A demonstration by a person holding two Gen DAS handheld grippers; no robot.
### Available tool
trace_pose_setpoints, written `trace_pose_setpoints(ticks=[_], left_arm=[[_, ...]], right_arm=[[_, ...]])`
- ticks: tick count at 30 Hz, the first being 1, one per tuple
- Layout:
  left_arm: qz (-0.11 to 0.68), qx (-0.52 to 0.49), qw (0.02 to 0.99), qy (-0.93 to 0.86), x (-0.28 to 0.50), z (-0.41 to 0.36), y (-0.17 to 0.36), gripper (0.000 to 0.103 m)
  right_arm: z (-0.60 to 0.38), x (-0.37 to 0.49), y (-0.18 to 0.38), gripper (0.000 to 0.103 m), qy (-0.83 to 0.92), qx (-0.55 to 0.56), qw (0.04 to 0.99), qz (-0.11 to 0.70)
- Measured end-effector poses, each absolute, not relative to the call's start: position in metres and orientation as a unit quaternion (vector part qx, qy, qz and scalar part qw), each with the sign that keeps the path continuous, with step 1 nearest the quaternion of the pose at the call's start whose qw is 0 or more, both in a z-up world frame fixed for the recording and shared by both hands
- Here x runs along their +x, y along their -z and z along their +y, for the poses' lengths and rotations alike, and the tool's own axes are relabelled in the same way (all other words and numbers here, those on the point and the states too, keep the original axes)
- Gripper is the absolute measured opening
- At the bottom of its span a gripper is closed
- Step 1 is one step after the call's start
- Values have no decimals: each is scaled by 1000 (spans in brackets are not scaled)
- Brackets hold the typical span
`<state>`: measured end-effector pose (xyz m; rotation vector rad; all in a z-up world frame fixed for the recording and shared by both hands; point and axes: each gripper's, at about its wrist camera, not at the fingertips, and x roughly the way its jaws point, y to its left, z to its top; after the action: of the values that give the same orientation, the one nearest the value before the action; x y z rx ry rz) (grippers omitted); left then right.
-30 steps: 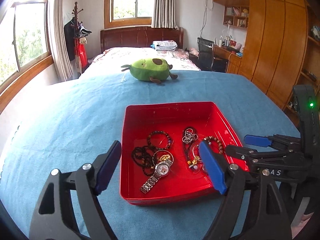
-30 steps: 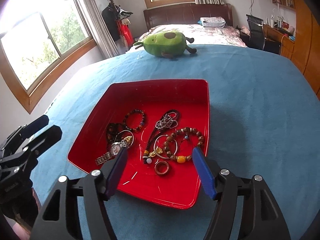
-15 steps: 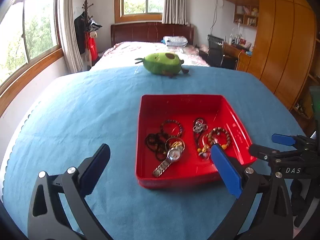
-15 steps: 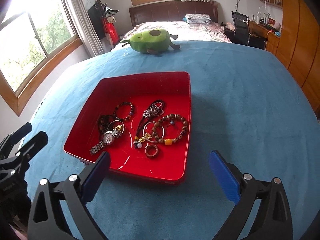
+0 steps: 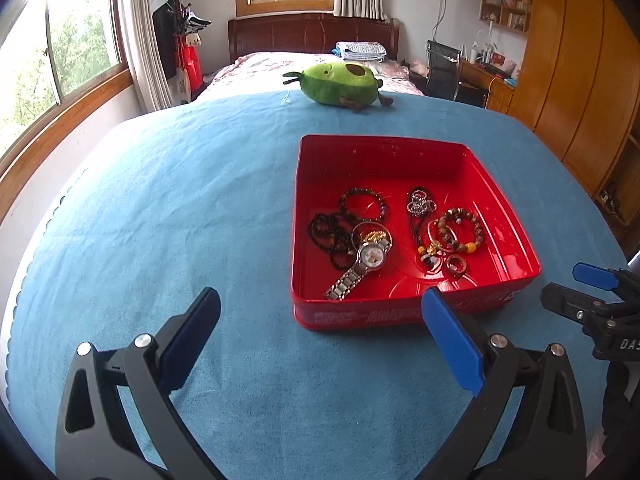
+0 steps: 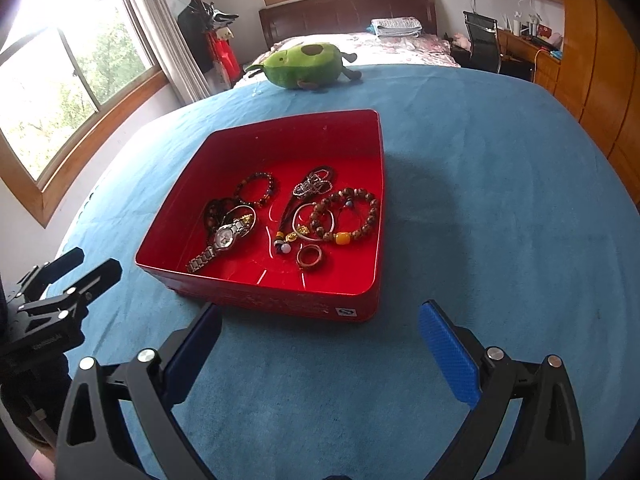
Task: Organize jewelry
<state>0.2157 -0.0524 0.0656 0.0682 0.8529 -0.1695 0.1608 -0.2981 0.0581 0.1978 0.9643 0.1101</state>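
Where blue cloth (image 5: 200, 200) lies, glossy red tray (image 5: 400, 152)

We found a blue cloth (image 5: 200, 184) covering the work surface, with a green avocado plush toy (image 5: 340, 83) lying at its far edge. Beyond it we noted a bed with a dark wooden headboard (image 5: 312, 36) and folded linen (image 5: 362, 50) on top. A coat stand (image 5: 178, 36) stood by the window; a black chair (image 5: 442, 66) faced a desk beside wooden wardrobes (image 5: 576, 80).
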Motion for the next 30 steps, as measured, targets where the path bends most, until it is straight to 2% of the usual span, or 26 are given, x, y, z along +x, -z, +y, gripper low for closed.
trace_pose_setpoints(ticks=[30], left_arm=[[434,39,896,84,230,-63,-45,100]], right_arm=[[-289,178,-39,99,-32,81,871,484]])
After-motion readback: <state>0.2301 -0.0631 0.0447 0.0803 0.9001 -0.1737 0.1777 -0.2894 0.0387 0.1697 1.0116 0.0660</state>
